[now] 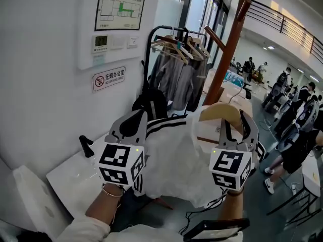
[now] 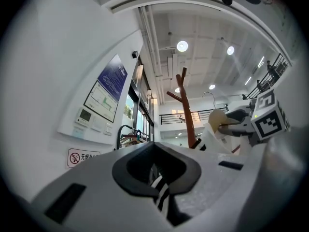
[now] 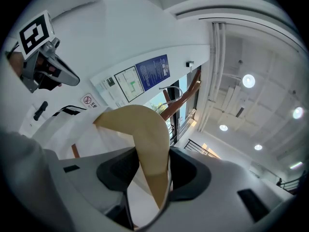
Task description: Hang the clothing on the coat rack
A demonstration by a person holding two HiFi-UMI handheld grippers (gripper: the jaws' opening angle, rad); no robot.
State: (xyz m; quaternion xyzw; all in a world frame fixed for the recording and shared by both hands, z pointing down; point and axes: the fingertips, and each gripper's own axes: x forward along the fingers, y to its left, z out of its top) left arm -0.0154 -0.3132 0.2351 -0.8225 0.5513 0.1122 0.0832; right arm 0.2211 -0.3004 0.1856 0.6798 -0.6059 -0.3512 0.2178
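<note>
A white garment with black stripes hangs spread between my two grippers at chest height. My left gripper is shut on its black-and-white striped edge. My right gripper is shut on the garment's tan collar lining, which arches up above the jaws. The brown wooden coat rack rises just beyond the garment, its pegs branching off near the top. It also shows in the left gripper view, coat rack, and behind the collar in the right gripper view, coat rack.
A black clothes rail with hangers and grey clothes stands by the wall behind a black bag. A white table lies lower left with a small black object on it. Several people stand at the right.
</note>
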